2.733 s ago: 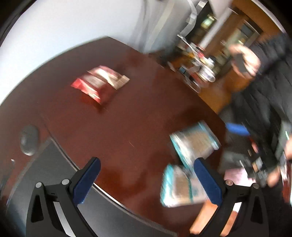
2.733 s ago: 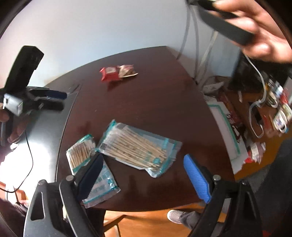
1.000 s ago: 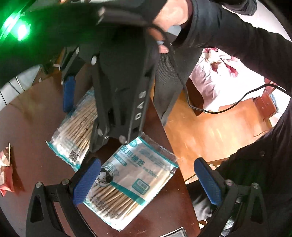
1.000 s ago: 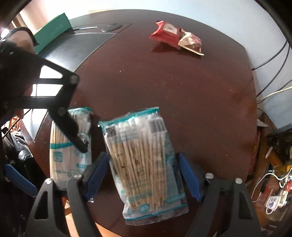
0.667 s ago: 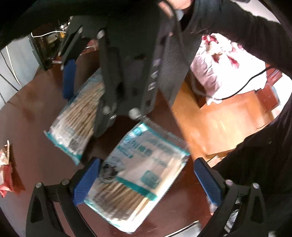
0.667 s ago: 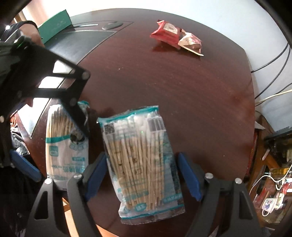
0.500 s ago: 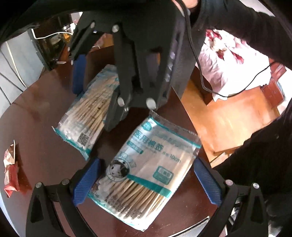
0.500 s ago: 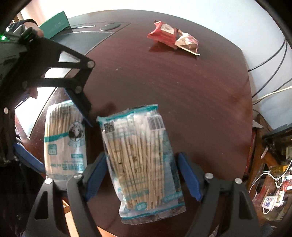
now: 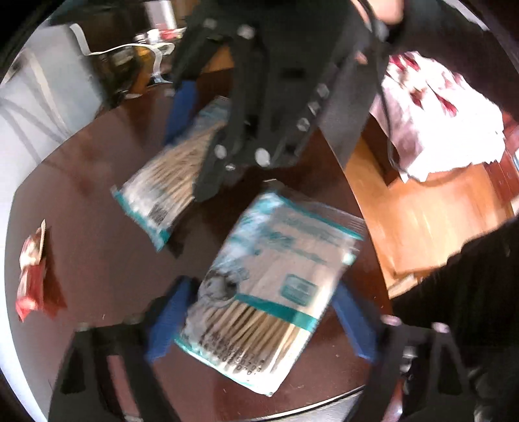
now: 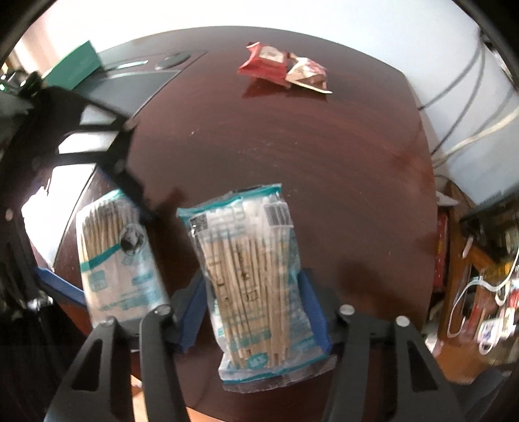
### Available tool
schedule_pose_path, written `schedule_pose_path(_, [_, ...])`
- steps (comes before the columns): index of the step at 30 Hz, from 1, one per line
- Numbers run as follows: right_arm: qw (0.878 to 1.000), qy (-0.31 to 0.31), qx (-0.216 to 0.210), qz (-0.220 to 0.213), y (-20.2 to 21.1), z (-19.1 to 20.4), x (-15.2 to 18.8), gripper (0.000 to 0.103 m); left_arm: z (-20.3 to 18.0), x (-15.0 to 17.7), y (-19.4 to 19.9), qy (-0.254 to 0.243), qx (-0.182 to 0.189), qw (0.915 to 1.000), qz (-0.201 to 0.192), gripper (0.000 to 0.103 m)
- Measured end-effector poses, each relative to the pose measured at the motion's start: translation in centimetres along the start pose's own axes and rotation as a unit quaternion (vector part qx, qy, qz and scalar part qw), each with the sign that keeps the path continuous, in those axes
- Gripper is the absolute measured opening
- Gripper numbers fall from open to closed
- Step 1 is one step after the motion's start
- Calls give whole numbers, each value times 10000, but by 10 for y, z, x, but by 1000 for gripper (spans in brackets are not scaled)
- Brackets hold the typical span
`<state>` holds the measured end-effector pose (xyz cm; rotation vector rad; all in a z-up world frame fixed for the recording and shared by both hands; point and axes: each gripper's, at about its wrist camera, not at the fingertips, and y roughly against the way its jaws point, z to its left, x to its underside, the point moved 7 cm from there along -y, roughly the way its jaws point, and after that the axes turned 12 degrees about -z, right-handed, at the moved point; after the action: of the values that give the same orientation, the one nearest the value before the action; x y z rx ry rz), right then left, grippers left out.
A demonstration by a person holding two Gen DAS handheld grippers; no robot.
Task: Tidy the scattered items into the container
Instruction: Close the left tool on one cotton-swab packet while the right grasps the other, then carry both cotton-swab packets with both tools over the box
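Between my right gripper (image 10: 253, 308) pads sits a cotton swab pack (image 10: 249, 279), clamped from both sides; my left gripper (image 9: 256, 321) squeezes a second swab pack (image 9: 275, 282) (blurry view). Both hover low over the dark wooden table (image 10: 308, 146), snack packets (image 10: 282, 69) lying well beyond.

Left wrist view: low over the dark wooden table (image 9: 97, 259), close, looking forward between its own fingers toward the table edge, the orange floor (image 9: 421, 220) and the opposite gripper. Right wrist view: low and close, faces the opposite way, across the table toward the pale wall (image 10: 194, 19). Motion blur in both. Shared: both swab packs, the red snack packets (image 9: 30, 282) (image 10: 282, 69), the tabletop between.
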<state>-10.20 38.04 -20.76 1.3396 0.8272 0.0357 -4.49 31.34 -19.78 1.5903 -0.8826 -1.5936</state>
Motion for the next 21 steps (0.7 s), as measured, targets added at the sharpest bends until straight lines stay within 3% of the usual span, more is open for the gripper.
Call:
schedule_pose_path(8, [9996, -259, -89, -62, 6, 10, -4, 50, -25, 11, 15, 164, -609, 9979, 166, 62])
schedule_pose_path(13, [9993, -305, 8, -219, 25, 19, -13, 50, -15, 21, 40, 498, -1134, 9922, 132, 62])
schedule_pose_path(17, [9988, -314, 87, -377, 38, 24, -29, 50, -3, 36, 73, 909, -1577, 9833, -16, 62])
schedule_pose_path(21, [9981, -226, 85, -563, 46, 43, -55, 50, 9, 61, 114, 1485, -2156, 9650, -132, 62])
